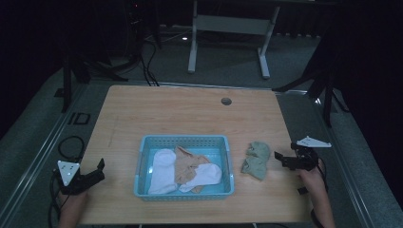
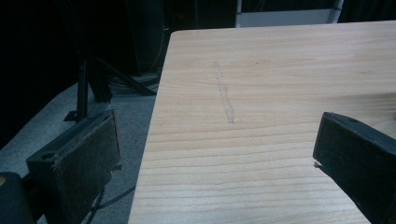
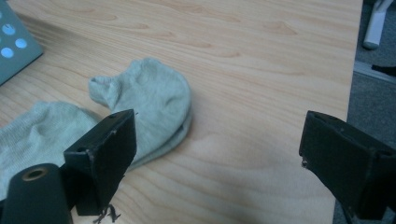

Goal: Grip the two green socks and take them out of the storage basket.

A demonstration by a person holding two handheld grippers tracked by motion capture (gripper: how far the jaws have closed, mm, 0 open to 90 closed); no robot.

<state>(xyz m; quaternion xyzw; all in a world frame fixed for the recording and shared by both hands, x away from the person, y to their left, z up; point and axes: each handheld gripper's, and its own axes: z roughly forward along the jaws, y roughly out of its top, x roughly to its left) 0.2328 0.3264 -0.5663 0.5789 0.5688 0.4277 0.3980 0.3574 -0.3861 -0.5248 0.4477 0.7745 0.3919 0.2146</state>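
A light blue basket [image 1: 184, 140] sits at the table's front middle. It holds white socks [image 1: 163, 171] and a tan sock [image 1: 187, 166] lying across them. A pair of pale green socks [image 1: 256, 159] [image 3: 149, 102] lies on the wood just right of the basket. My right gripper [image 1: 278, 158] [image 3: 217, 154] is open beside the green socks, with its jaws wide apart and nothing between them. At the front left corner my left gripper [image 1: 100, 168] [image 2: 215, 154] stands open over the table edge, holding nothing.
The wooden table [image 1: 180, 111] has a round cable hole [image 1: 226, 101] near its far edge. A corner of the basket [image 3: 16, 46] shows in the right gripper view. Cables [image 1: 71, 142] and stand legs lie on the floor to the left.
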